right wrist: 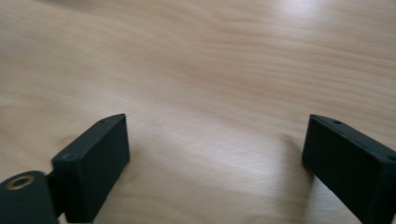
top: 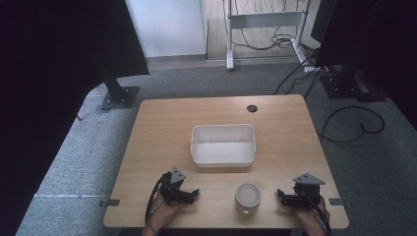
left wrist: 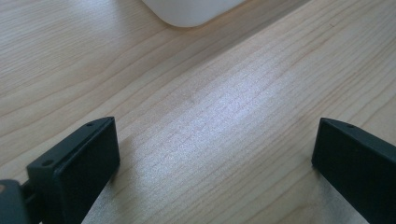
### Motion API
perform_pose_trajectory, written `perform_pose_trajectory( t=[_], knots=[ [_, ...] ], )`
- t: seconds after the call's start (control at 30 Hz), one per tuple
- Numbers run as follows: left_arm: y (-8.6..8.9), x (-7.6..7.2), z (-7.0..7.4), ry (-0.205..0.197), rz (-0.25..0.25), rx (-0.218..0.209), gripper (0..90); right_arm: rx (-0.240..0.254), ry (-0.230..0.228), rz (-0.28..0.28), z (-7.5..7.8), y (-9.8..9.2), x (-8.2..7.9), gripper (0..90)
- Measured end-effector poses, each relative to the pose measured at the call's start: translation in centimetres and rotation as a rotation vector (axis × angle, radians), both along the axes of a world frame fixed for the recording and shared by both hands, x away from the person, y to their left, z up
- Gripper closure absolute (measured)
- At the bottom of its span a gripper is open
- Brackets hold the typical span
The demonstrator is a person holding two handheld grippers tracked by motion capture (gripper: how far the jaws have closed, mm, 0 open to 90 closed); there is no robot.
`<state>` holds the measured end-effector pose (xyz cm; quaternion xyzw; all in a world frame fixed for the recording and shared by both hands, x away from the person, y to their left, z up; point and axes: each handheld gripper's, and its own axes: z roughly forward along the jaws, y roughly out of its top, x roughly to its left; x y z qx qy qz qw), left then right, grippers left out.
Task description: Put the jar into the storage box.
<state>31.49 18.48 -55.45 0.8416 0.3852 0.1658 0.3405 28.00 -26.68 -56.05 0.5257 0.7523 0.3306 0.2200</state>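
A small clear glass jar with a pale round lid (top: 248, 196) is standing upright near the front edge of the light wooden bench (top: 162, 128), between the left hand-held gripper (top: 194, 193) and the right hand-held gripper (top: 280, 194), just in front of the white rectangular plastic tub (top: 223, 158). Both are resting low with jaws spread wide, gripping nothing. The jar is looking rigid, smooth, probably slippery and breakable; squeezing its straight sides below the lid seems safest.
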Motion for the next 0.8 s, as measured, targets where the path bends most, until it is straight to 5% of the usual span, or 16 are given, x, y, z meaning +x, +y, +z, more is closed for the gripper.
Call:
perform_pose_trajectory(
  t=[0.8],
  knots=[
    [0.30,-0.27,0.24,0.000,-0.014,0.001,6.3,-0.002,0.005,0.003,-0.03,-0.14,0.17,5.7]
  ],
)
